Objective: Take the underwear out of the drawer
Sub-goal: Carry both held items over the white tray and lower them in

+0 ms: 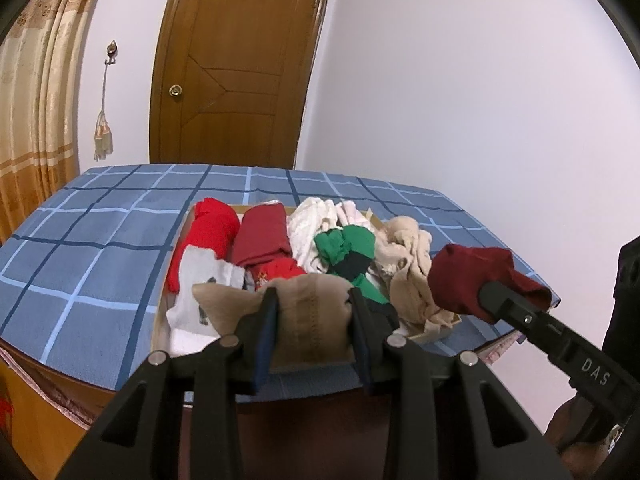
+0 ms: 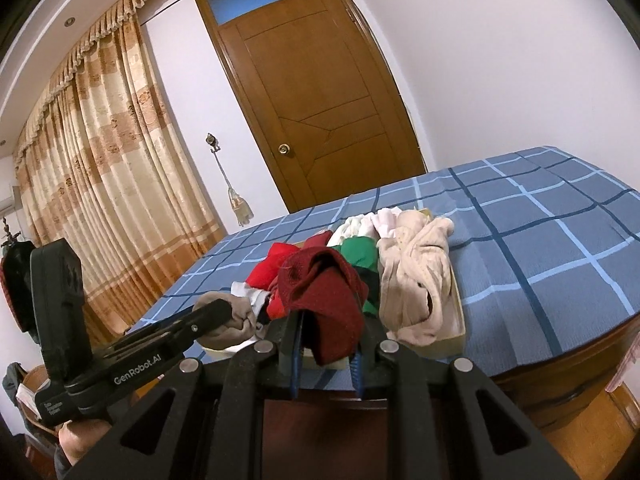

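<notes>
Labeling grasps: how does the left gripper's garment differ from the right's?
The left gripper holds a beige garment; the right gripper holds a dark red garment. The beige garment is stretched between the fingers; the dark red garment is bunched and droops. Both are clamped above the drawer tray on the bed.

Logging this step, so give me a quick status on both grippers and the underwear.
Left gripper shut on beige underwear. Right gripper shut on maroon underwear. Both pieces lifted above the drawer on the bed. Nothing in the way.
</notes>
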The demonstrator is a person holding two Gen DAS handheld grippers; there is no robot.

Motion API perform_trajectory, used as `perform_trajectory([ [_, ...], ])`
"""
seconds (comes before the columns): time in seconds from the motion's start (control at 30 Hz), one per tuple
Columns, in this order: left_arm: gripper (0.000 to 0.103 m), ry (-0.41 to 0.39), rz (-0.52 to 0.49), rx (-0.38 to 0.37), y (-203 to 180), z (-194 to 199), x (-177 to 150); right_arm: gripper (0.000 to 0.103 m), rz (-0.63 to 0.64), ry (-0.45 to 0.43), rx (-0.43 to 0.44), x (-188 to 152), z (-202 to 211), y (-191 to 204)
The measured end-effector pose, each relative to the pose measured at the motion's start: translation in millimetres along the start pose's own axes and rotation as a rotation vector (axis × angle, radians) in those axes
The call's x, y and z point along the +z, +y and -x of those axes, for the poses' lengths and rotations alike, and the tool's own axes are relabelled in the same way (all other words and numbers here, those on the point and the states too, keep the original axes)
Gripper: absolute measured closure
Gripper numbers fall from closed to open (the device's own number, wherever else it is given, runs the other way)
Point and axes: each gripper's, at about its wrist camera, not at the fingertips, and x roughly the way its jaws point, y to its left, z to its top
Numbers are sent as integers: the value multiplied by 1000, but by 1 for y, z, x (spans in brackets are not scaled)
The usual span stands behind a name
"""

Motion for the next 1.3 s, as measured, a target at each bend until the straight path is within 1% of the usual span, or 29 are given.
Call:
perform_trajectory([
  [0.43, 71, 26, -28, 27, 0, -26, 11, 82, -2, 5, -19, 9, -18, -1],
  [0.97, 71, 49, -41, 33, -3, -55, 24, 82, -4, 21, -61, 23, -40, -10],
  [1.3, 71, 58, -45, 43, -3, -66, 33, 82, 5, 28, -80, 32, -51, -15],
])
